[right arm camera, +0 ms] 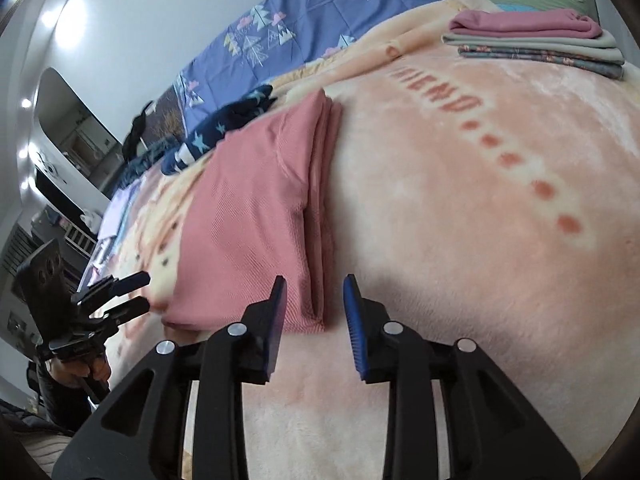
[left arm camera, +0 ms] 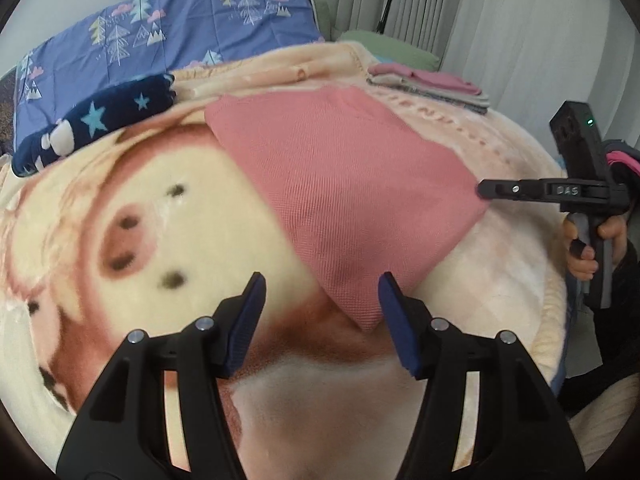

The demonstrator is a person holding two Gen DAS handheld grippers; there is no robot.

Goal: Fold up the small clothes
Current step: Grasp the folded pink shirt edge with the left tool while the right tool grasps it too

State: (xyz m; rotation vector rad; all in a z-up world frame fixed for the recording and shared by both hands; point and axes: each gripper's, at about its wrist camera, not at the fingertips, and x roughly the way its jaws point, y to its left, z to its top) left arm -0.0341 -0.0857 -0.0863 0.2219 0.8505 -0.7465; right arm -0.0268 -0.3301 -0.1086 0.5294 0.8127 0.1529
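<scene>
A folded pink knit garment lies flat on the cream blanket; it also shows in the right wrist view. My left gripper is open and empty, hovering over the garment's near corner. My right gripper is open and empty, its jaws standing either side of the garment's near right corner. The right gripper also shows from the side in the left wrist view, at the garment's right corner. The left gripper shows in the right wrist view, open.
A stack of folded clothes sits at the far right of the blanket. A navy star-print garment lies at the far left. A blue tree-print quilt and a green pillow lie behind. Curtains hang at the back.
</scene>
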